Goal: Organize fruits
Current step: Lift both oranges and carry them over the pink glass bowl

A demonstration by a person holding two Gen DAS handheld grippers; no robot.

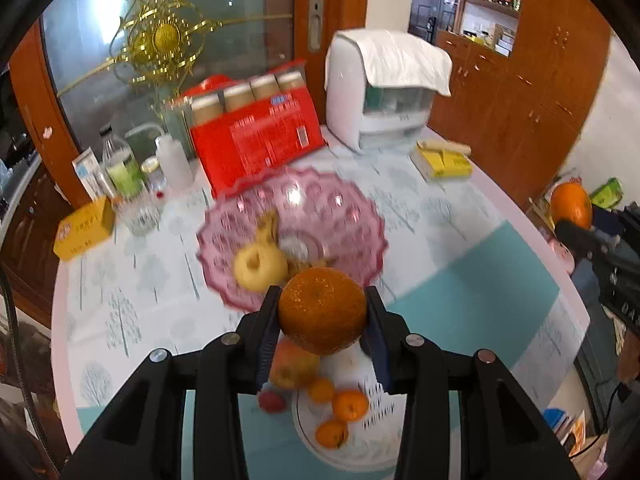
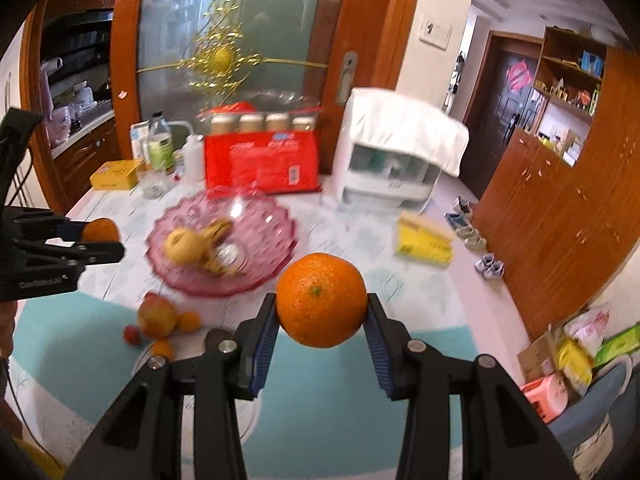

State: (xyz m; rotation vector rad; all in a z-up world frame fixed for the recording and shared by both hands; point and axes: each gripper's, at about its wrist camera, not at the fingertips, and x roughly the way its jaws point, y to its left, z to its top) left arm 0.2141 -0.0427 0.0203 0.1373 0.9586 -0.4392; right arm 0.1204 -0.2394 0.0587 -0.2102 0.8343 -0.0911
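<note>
i hold a dimpled orange (image 1: 322, 312) above the white plate (image 1: 384, 446) and a smoother orange (image 2: 321, 301) nearer the pink glass bowl (image 1: 344, 216); a yellow apple (image 1: 258, 265) and banana (image 1: 269, 222) lie in that bowl; a reddish apple (image 1: 291, 364), three mandarins (image 1: 349, 405) and a small red fruit (image 1: 271, 400) sit before it on the plate.

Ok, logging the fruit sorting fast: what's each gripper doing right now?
Left gripper: closed on a dark, rough-skinned round orange.
Right gripper: closed on a bright, smooth round orange.
</note>
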